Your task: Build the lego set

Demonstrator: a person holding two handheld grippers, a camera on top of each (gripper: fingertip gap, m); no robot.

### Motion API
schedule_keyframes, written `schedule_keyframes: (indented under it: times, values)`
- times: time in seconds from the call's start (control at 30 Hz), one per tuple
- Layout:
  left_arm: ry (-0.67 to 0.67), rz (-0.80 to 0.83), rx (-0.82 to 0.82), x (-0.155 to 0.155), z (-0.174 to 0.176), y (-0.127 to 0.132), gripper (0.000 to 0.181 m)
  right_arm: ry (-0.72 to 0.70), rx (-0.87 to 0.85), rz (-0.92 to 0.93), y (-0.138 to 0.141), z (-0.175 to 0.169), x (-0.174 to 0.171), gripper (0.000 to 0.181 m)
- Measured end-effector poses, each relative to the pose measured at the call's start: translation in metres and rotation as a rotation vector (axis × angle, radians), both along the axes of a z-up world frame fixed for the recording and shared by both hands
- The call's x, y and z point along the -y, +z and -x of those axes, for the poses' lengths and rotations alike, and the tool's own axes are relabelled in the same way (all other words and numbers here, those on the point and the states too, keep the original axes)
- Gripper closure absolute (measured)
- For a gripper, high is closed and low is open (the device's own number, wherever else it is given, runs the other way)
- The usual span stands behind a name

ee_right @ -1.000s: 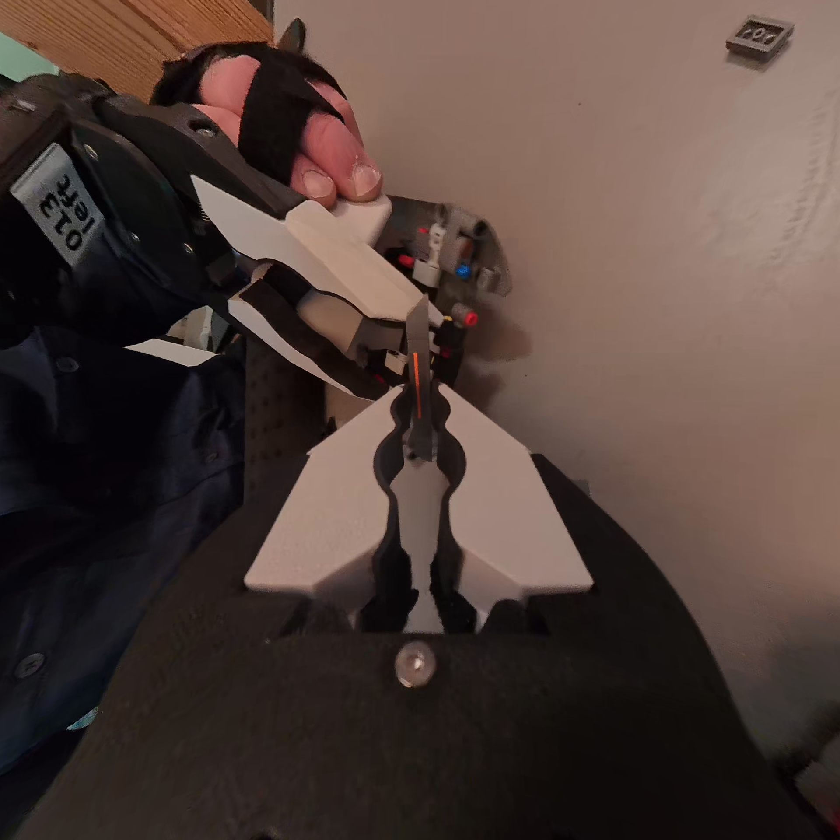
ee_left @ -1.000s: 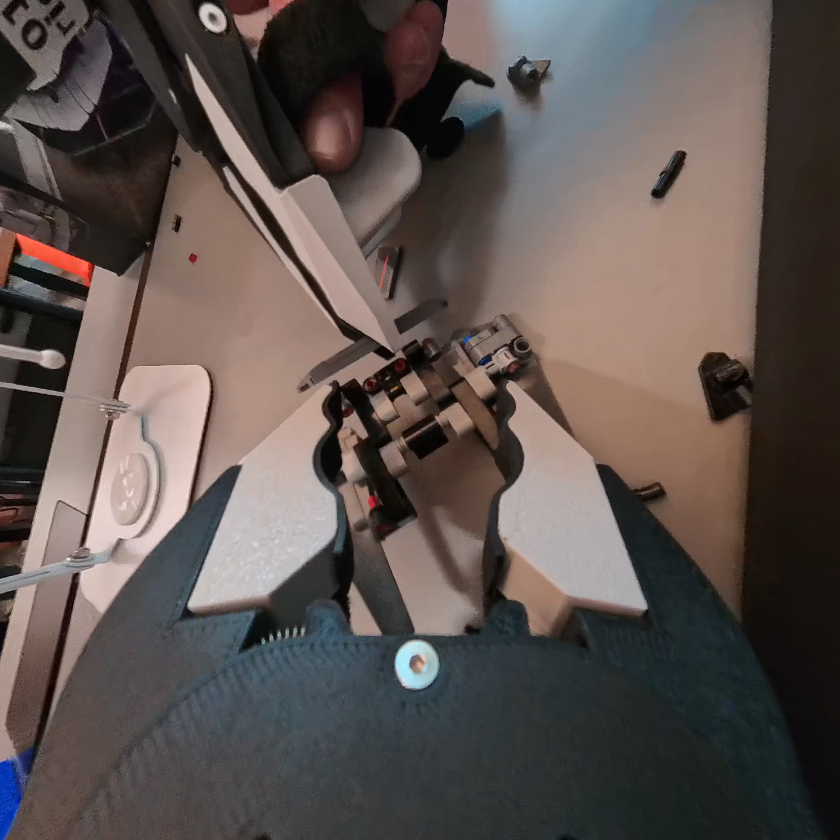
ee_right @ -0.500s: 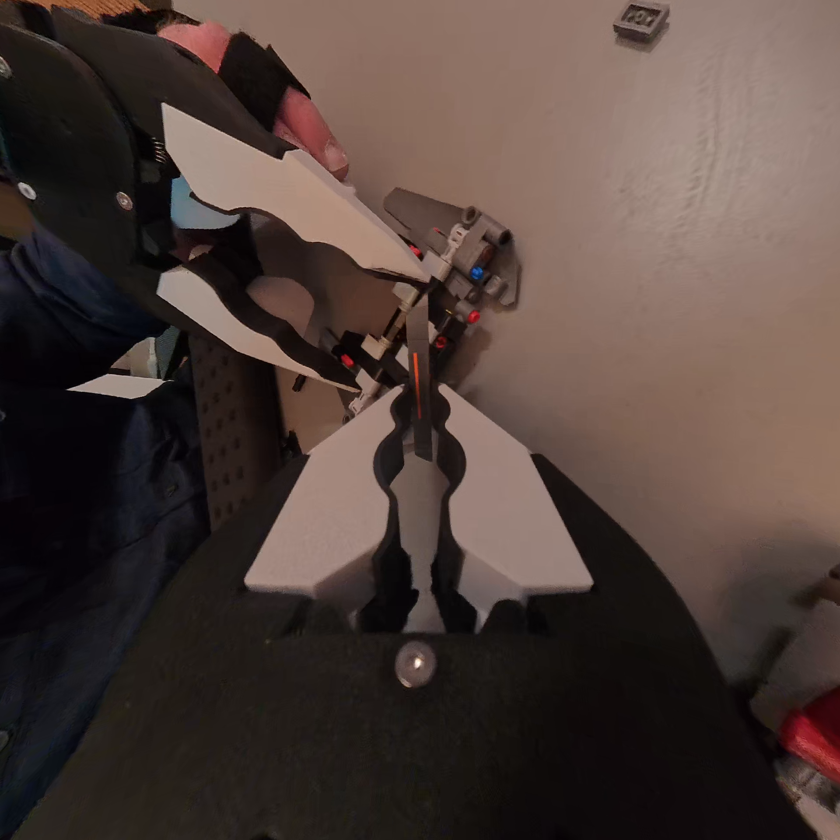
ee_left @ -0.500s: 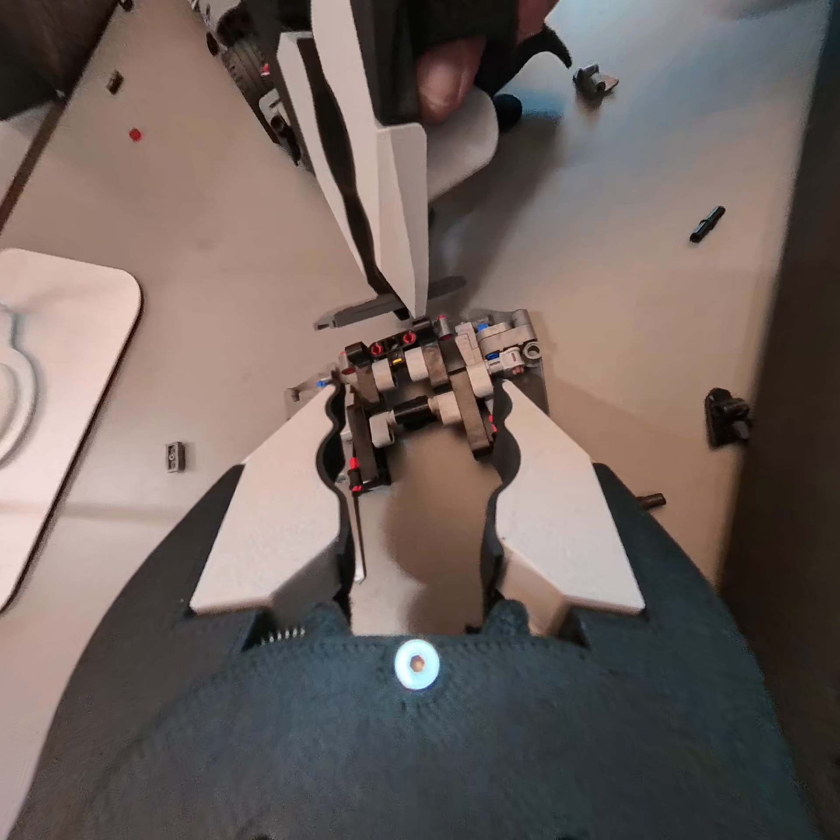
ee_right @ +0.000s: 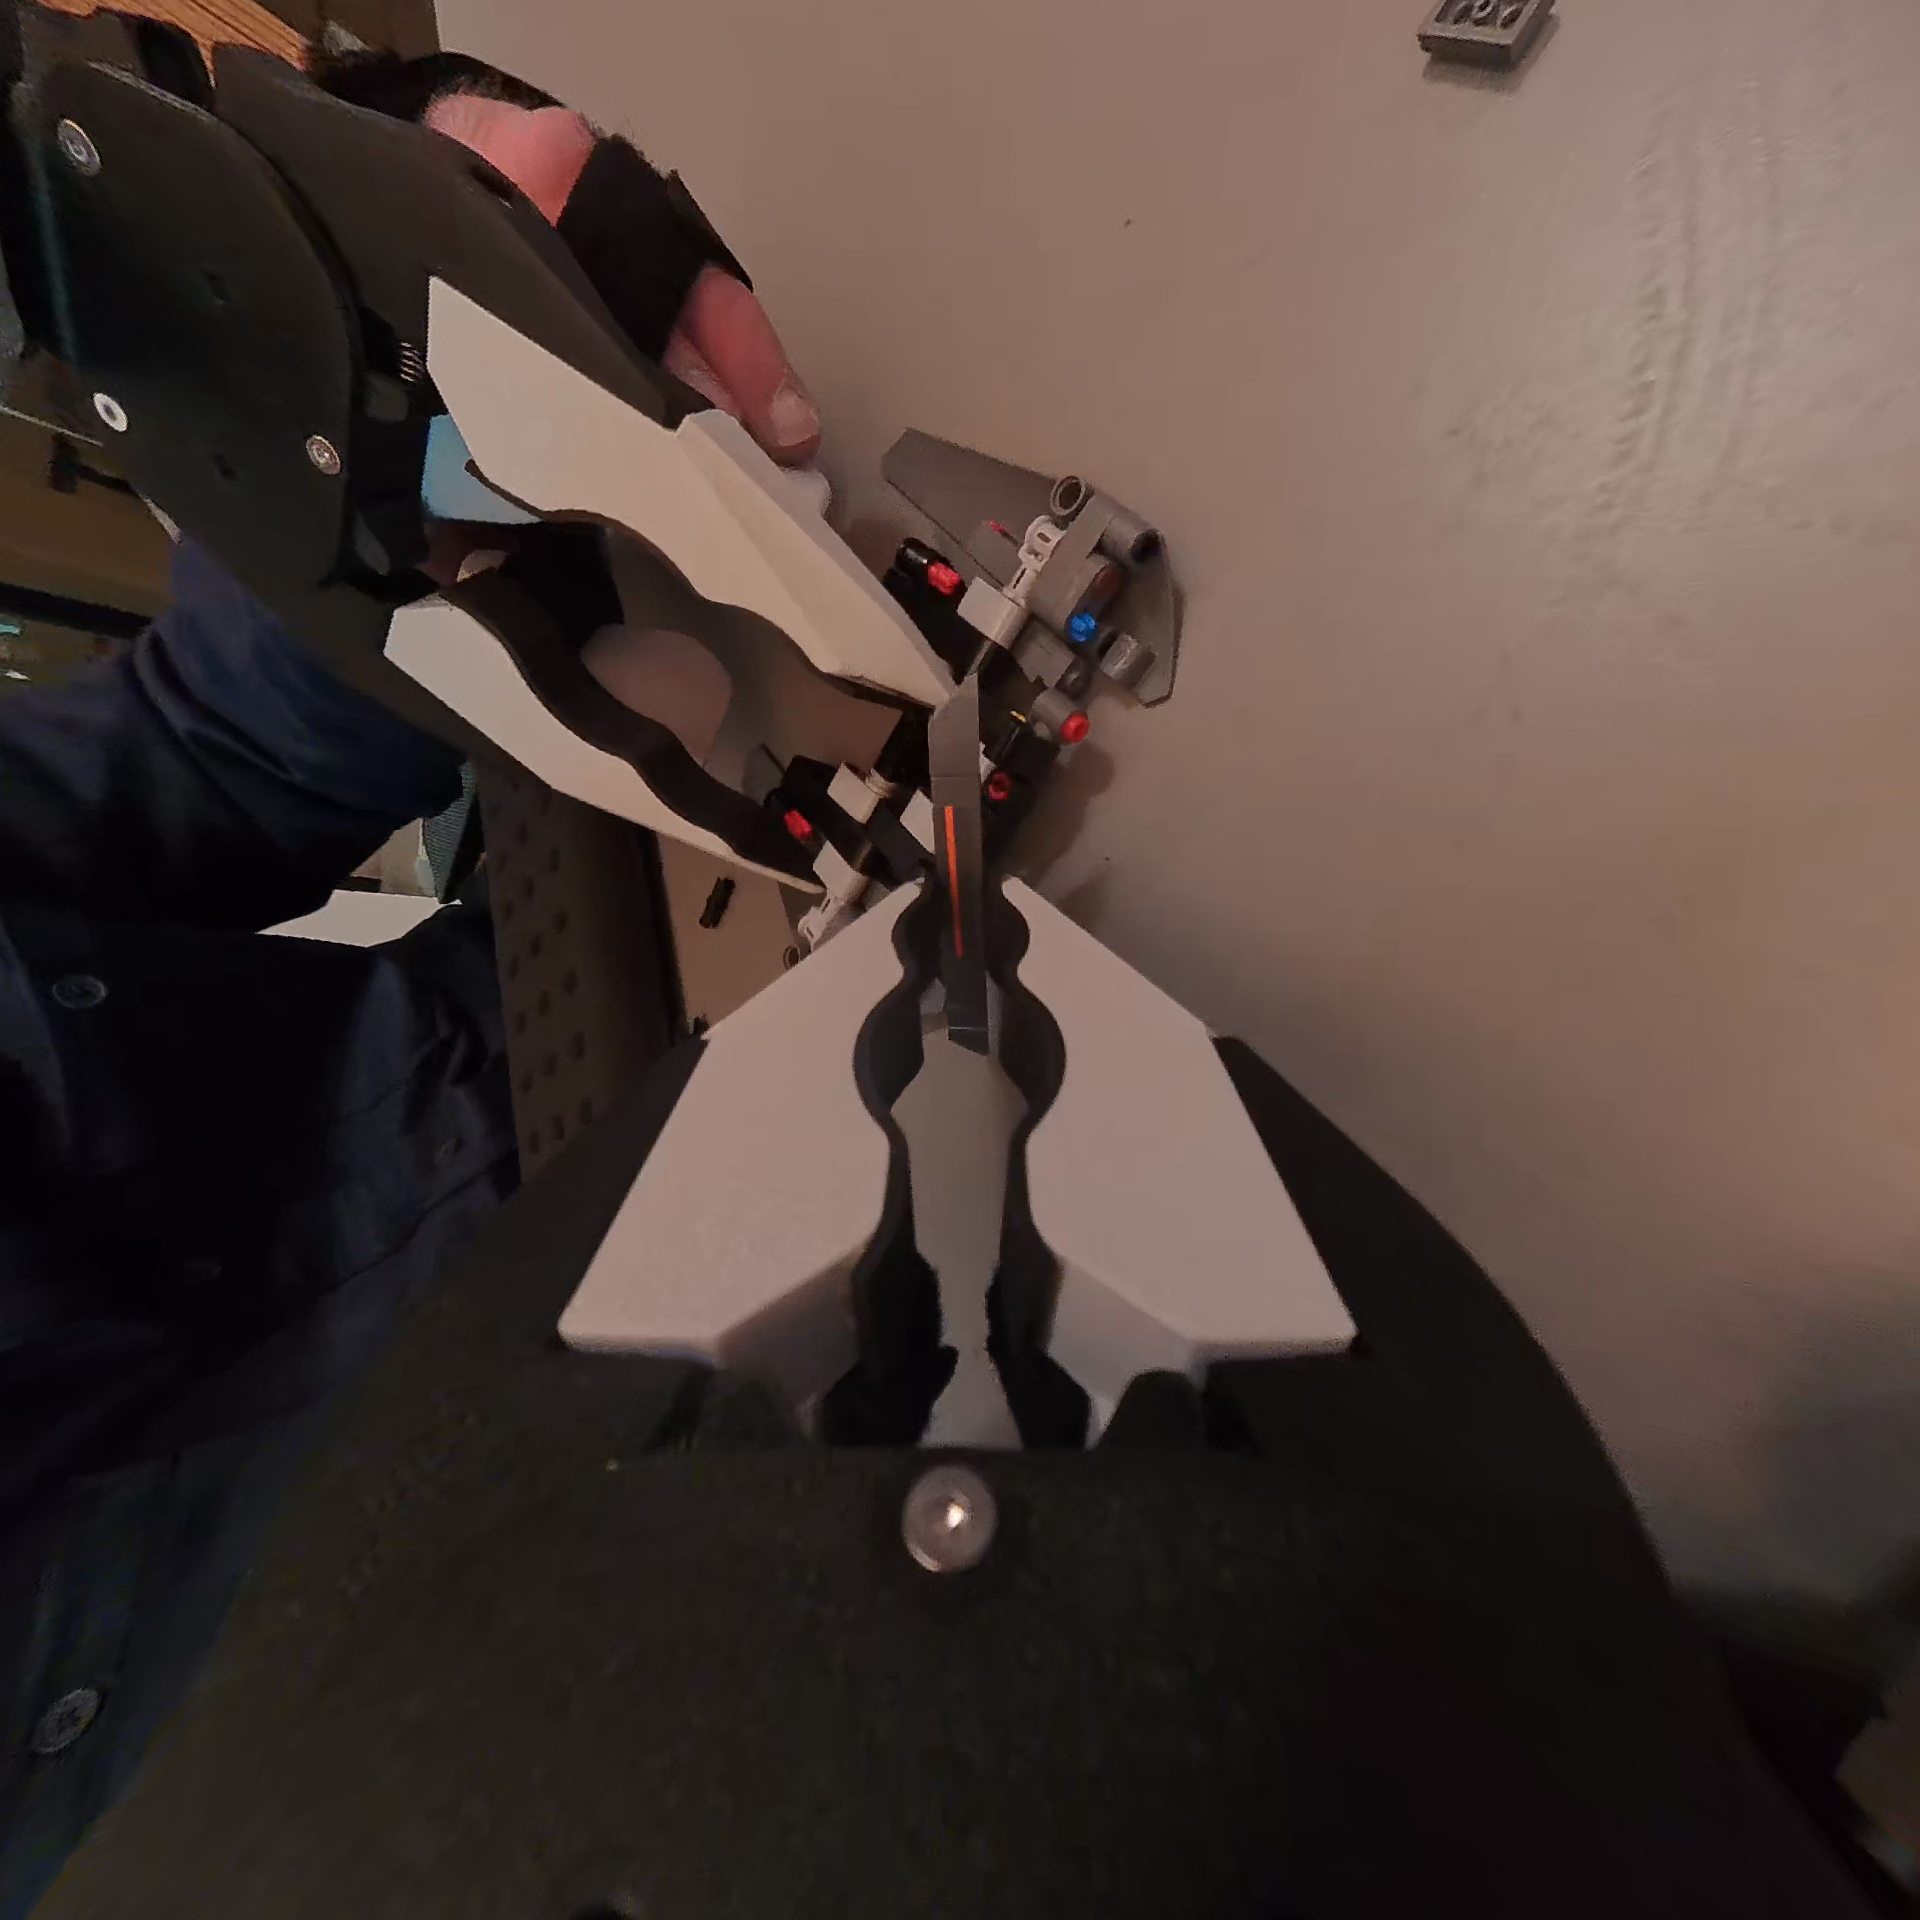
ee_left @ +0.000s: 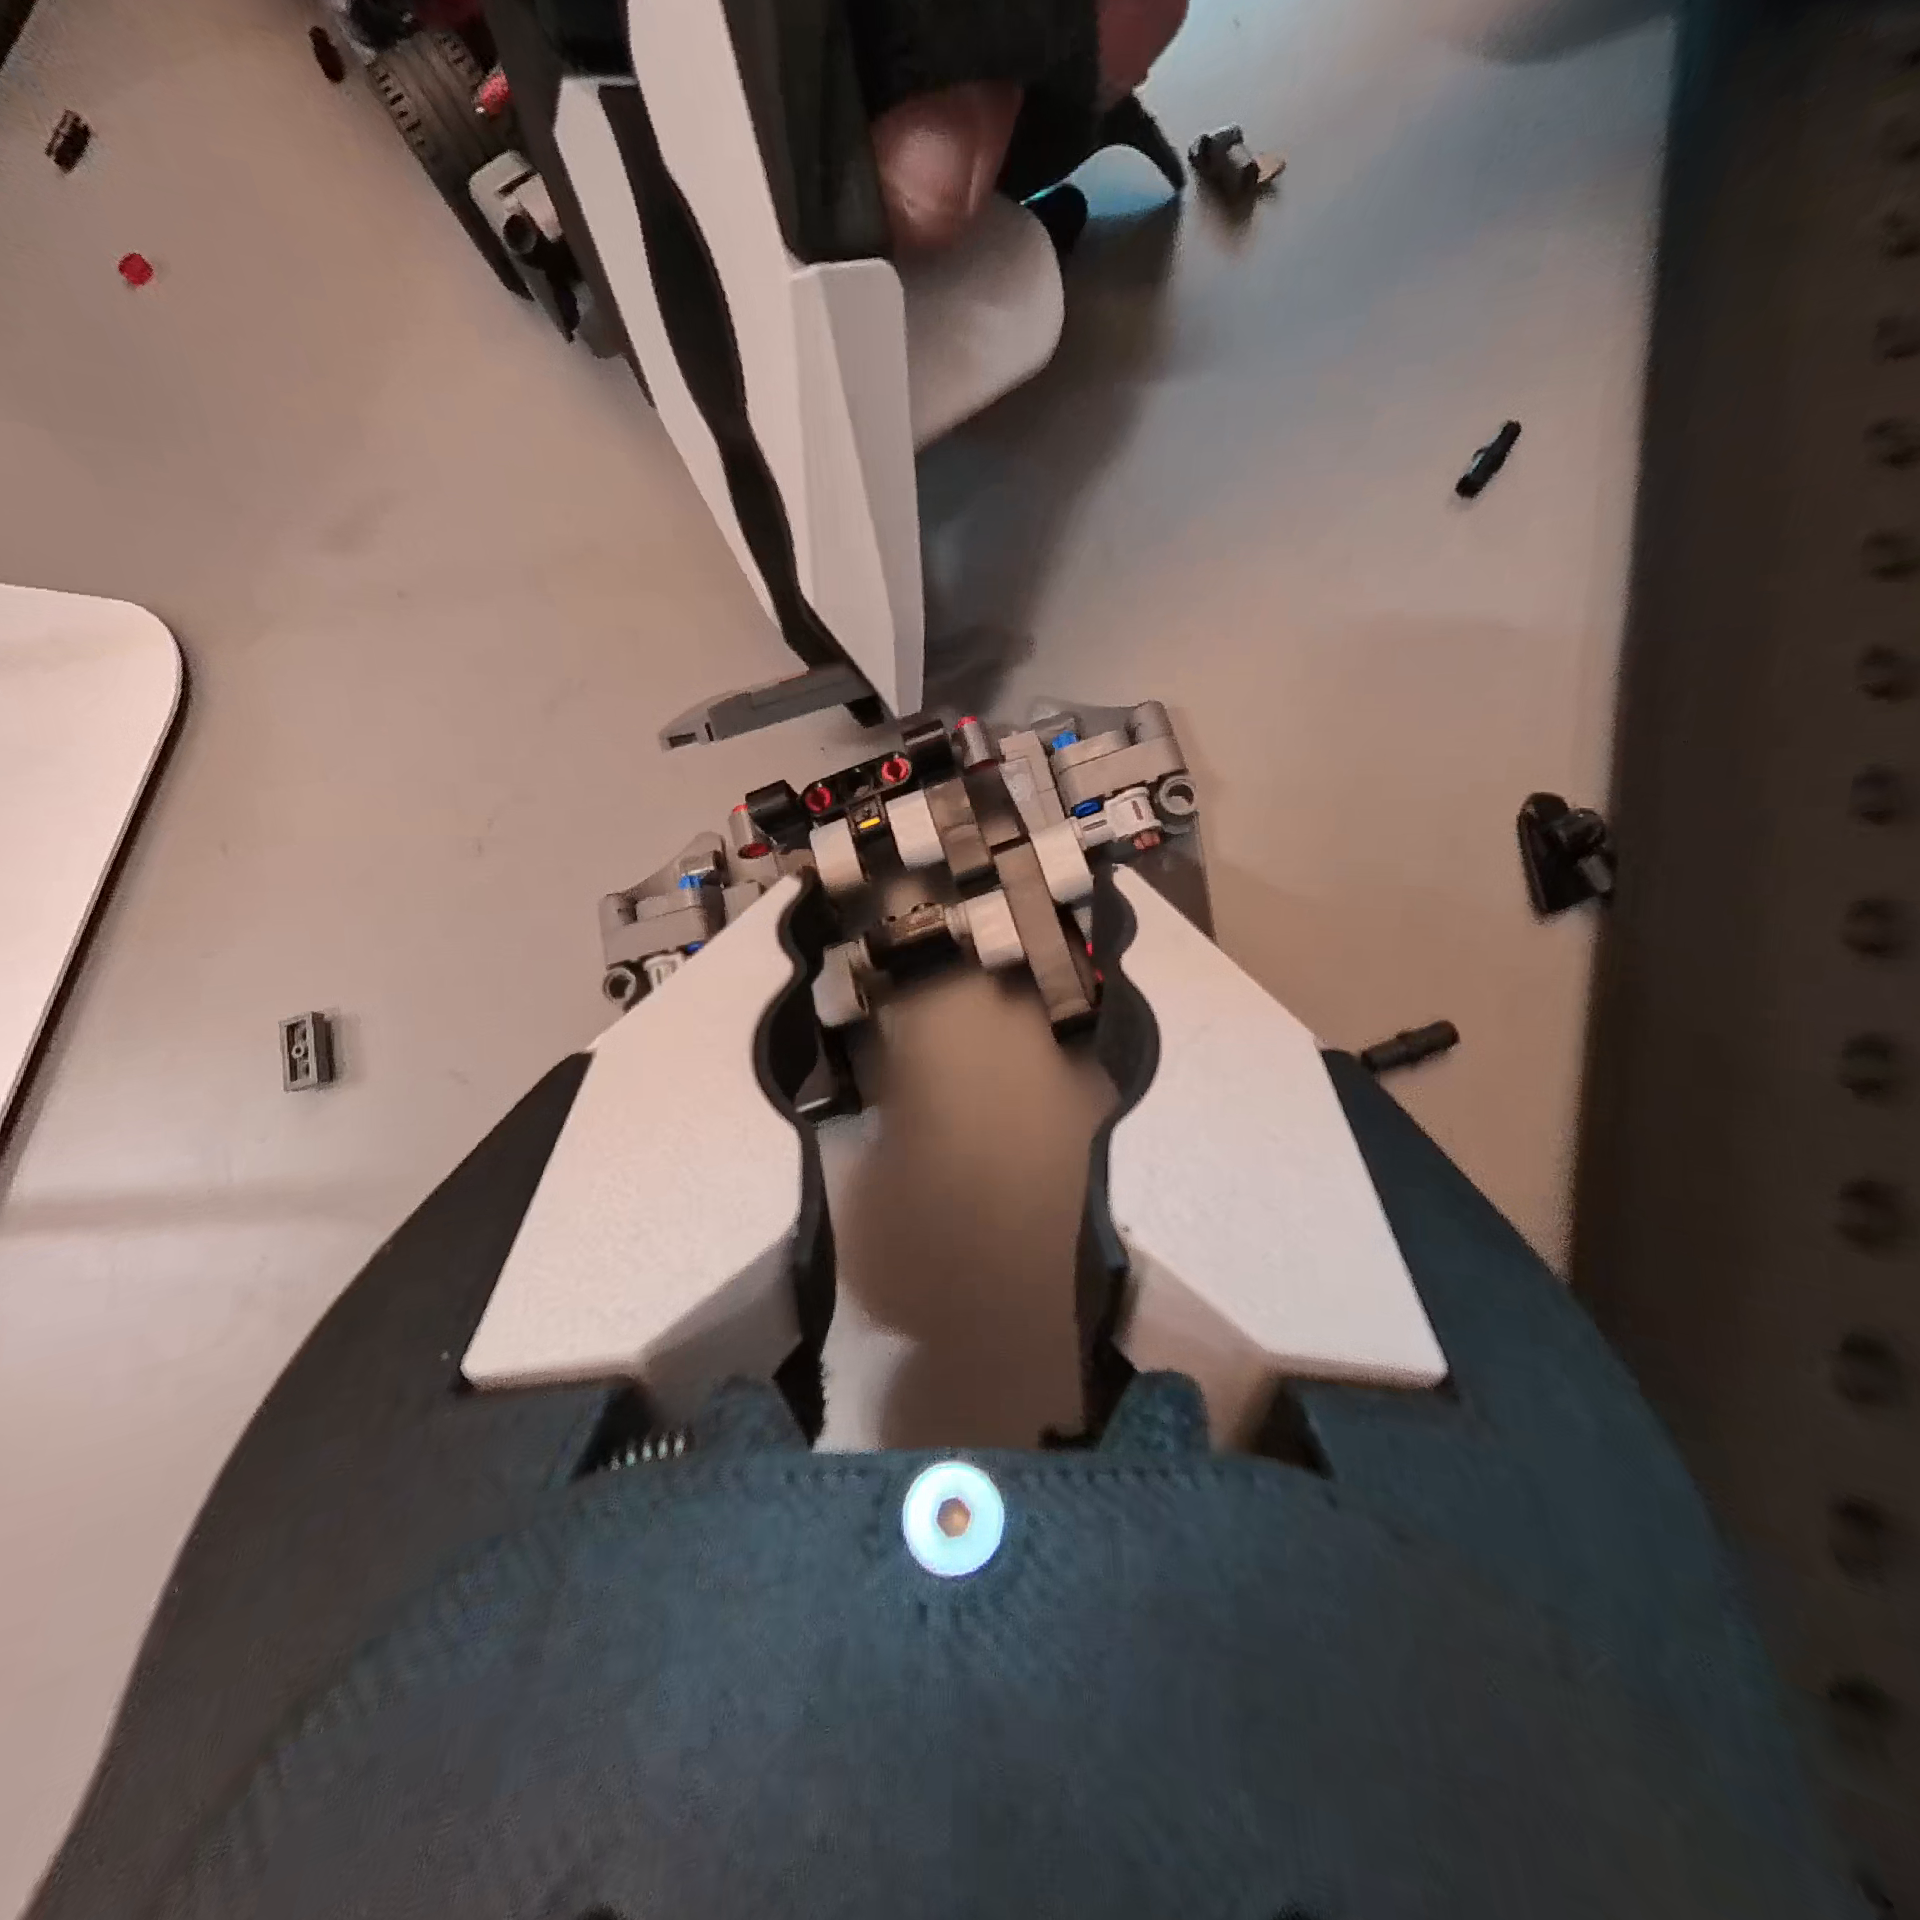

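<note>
One grey and black lego assembly [ee_left: 935, 862] lies on the pale table [ee_left: 364, 499], gripped at both sides between the spread fingers of the left gripper [ee_left: 948, 894]; the right gripper [ee_right: 961, 914] is closed on a thin grey panel with an orange stripe [ee_right: 956, 831], its tip touching the assembly; small loose pieces lie around.

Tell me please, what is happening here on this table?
A person is building a lego model with two handheld tongs. The left tongs grip the model from both sides on the table. The right tongs pinch a thin grey strip with an orange line, its far end at the model. Loose pieces lie around.
</note>
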State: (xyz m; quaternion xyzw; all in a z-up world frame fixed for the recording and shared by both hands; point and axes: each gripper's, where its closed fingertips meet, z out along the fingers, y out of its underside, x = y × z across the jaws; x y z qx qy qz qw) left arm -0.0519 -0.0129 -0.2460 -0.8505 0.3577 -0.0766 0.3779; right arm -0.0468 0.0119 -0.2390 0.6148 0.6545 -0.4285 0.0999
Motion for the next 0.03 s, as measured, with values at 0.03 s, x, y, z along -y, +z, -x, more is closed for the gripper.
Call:
schedule_keyframes:
  times: [0.03]
  values:
    - [-0.004,0.006,-0.002,0.0013,0.0017,-0.0001,0.131,0.001,0.007,0.003,-0.0012,-0.0004,0.0007,0.176]
